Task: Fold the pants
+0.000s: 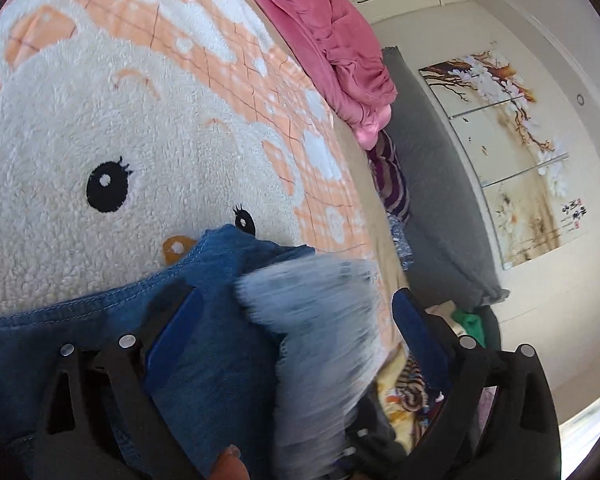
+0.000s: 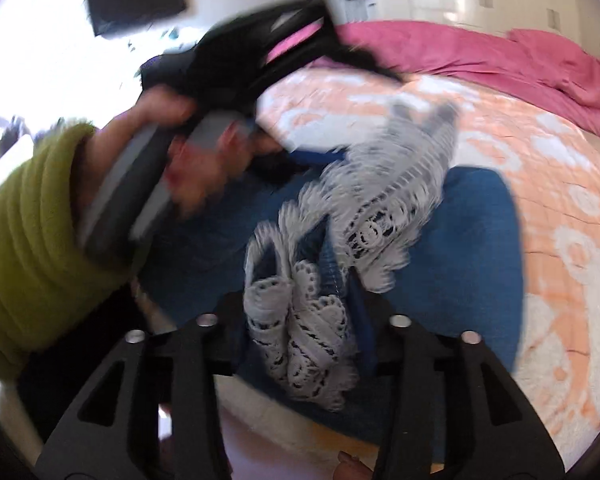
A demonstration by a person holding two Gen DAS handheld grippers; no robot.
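Note:
Blue denim pants (image 2: 476, 248) with white lace trim (image 2: 380, 200) lie on an orange and white fleece blanket (image 2: 540, 160). My right gripper (image 2: 300, 320) has its jaws close around the lace hem and denim (image 2: 296, 344), gripping them. In the left wrist view the pants (image 1: 212, 368) and a blurred lace edge (image 1: 320, 320) lie between the fingers of my left gripper (image 1: 296, 320), whose jaws stand wide apart. The left gripper also shows blurred in the right wrist view (image 2: 300, 160), held by a hand in a green sleeve.
A pink duvet (image 1: 332, 40) lies bunched at the far side of the bed. A grey padded headboard (image 1: 432, 184) and a flower painting (image 1: 512, 152) are to the right. Striped and patterned clothes (image 1: 392, 184) sit by the bed's edge.

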